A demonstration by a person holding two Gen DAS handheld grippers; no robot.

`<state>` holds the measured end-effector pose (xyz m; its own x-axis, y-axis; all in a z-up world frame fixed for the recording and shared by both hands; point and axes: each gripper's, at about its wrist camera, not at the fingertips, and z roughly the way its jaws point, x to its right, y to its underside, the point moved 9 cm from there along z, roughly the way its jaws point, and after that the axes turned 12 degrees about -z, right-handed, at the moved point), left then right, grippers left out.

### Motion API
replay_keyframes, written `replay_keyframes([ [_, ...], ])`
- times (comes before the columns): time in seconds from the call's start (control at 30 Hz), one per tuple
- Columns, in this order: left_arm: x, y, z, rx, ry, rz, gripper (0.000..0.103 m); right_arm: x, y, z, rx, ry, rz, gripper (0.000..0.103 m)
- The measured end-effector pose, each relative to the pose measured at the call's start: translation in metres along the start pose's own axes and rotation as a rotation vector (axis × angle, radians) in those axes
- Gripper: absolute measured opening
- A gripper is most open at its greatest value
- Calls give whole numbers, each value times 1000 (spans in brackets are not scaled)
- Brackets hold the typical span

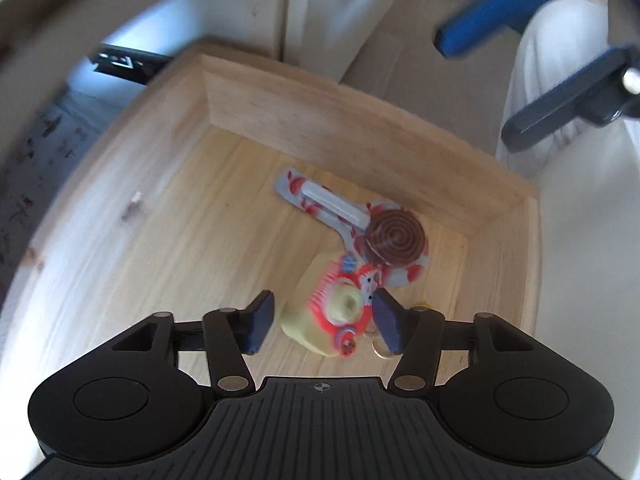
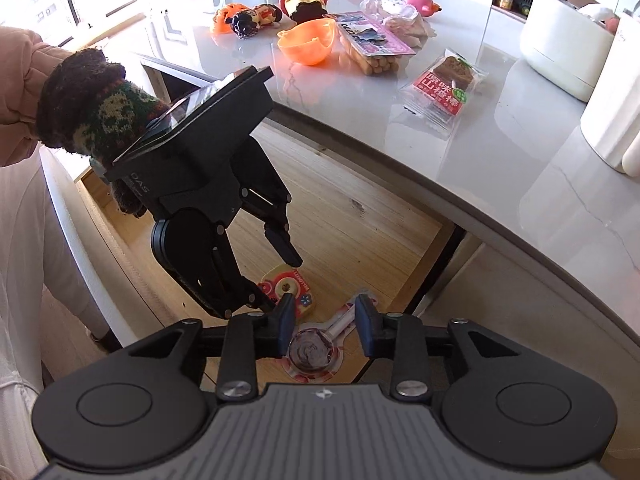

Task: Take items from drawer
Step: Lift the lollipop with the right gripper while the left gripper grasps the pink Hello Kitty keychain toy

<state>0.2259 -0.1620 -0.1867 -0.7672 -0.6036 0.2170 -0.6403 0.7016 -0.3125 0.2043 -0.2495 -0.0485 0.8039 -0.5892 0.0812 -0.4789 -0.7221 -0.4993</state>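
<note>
The wooden drawer (image 1: 320,120) stands pulled out and holds two items. A lollipop (image 1: 394,236) with a brown spiral disc lies in a grey and red wrapper. Beside it lies a yellow and red toy pack (image 1: 332,316). My left gripper (image 1: 323,320) is open and low in the drawer, its fingers on either side of the toy pack. My right gripper (image 2: 325,322) is open above the lollipop (image 2: 312,350), apart from it. In the right wrist view the left gripper (image 2: 284,282) straddles the toy pack (image 2: 286,286), held by a hand in a knitted glove (image 2: 92,108).
A grey marble counter (image 2: 500,152) overhangs the drawer (image 2: 360,220). On it lie an orange bowl (image 2: 308,40), a red and gold helmet toy (image 2: 304,0), snack packs (image 2: 444,84) and a white appliance (image 2: 560,44). The person's pale clothing (image 2: 20,260) is at the left.
</note>
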Motion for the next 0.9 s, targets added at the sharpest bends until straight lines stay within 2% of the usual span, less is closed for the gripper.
replay_keyframes([
  [0.07,13,0,0,25,-1,57,69,-1,-1,2,-9,0,-5,49],
  [0.13,17,-2,2,31,-3,70,71,-1,0,3,-20,0,-7,54],
  [0.17,17,-3,2,29,-9,62,69,-1,0,4,-25,-1,-10,54],
  [0.2,15,-5,1,27,-29,50,54,-1,0,5,-34,0,-18,54],
  [0.23,11,-5,-1,5,-51,19,54,-2,1,6,-44,1,-28,54],
  [0.3,3,-3,-6,-35,-47,-57,53,-3,1,8,-64,3,-52,54],
  [0.37,-5,1,-16,-23,-58,-89,51,-7,-1,12,-92,-10,-92,54],
  [0.5,-19,20,-57,51,-103,-154,51,-22,-9,32,-175,-87,-200,54],
  [0.63,-29,44,-106,157,-122,-243,51,-31,-5,69,-338,-171,-250,52],
  [0.73,-37,65,-139,239,-117,-331,51,-32,6,100,-471,-179,-294,49],
  [0.9,-58,93,-171,342,-95,-463,51,-37,14,137,-614,-197,-336,49],
])
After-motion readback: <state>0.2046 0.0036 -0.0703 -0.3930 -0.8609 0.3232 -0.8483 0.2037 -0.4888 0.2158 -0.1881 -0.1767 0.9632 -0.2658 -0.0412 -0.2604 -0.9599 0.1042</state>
